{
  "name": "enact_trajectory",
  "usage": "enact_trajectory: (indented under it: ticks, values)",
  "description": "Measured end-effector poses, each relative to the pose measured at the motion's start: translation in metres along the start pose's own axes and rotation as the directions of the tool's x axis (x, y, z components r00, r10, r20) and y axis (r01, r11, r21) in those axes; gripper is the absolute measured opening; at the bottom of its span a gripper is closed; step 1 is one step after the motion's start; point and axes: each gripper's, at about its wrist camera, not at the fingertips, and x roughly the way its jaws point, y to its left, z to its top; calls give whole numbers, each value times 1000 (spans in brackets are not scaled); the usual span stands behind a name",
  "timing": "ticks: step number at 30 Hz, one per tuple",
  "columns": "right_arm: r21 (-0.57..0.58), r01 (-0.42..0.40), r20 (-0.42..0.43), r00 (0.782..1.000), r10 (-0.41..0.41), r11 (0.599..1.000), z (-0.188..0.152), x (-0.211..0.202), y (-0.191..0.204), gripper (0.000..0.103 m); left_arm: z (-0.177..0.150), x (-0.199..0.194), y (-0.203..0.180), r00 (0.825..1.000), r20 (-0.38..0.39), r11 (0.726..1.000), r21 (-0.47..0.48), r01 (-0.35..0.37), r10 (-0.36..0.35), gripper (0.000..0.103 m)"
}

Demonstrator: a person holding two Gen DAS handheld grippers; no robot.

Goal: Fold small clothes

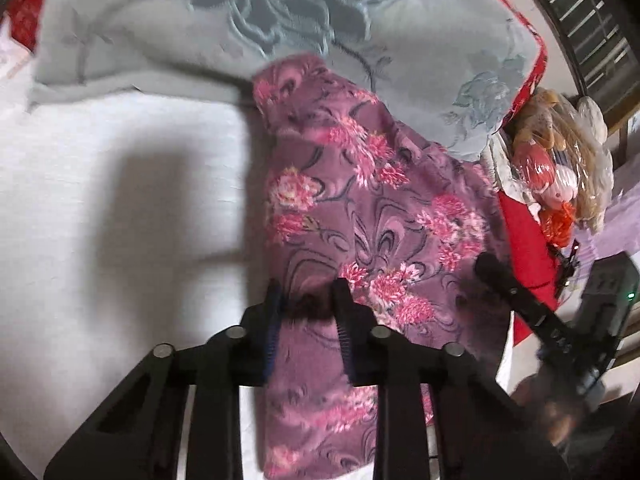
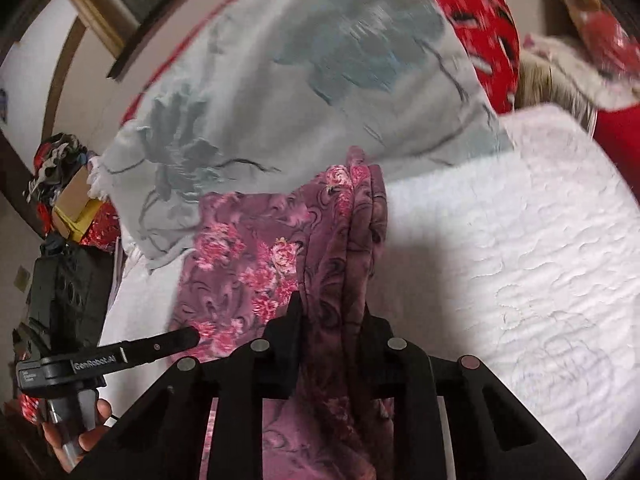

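Here, in your left wrist view, the left gripper [image 1: 306, 304] pinches the floral purple garment [image 1: 360, 208], which runs away toward the grey pillow [image 1: 280, 20]. In your right wrist view, the right gripper [image 2: 330, 312] clamps its bunched edge over the white mattress [image 2: 520, 220].

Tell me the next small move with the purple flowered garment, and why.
Probably carry the near edge forward over the far end. Both grippers, left and right, pinch the garment at the near edge, and the rest lies on the white bed cover.
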Motion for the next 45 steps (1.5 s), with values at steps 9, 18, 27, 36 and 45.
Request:
enact_trajectory:
  ticks: [9, 18, 27, 36, 45]
  values:
    - [8, 44, 39, 998, -44, 999, -23, -31, 49, 19, -26, -64, 33, 997, 66, 999, -6, -39, 39, 5]
    - [195, 94, -15, 996, -93, 976, -25, -14, -16, 23, -25, -30, 78, 996, -60, 983, -178, 52, -64, 41]
    - [388, -154, -25, 984, 177, 909, -19, 31, -67, 56, 26, 62, 33, 956, -173, 962, -179, 206, -236, 59]
    - [158, -106, -44, 992, 115, 982, -5, 38, -34, 20, 19, 52, 9, 972, -104, 973, -116, 200, -212, 27]
    - [34, -181, 47, 983, 179, 983, -15, -35, 38, 19, -20, -28, 14, 979, -41, 977, -77, 198, -201, 26]
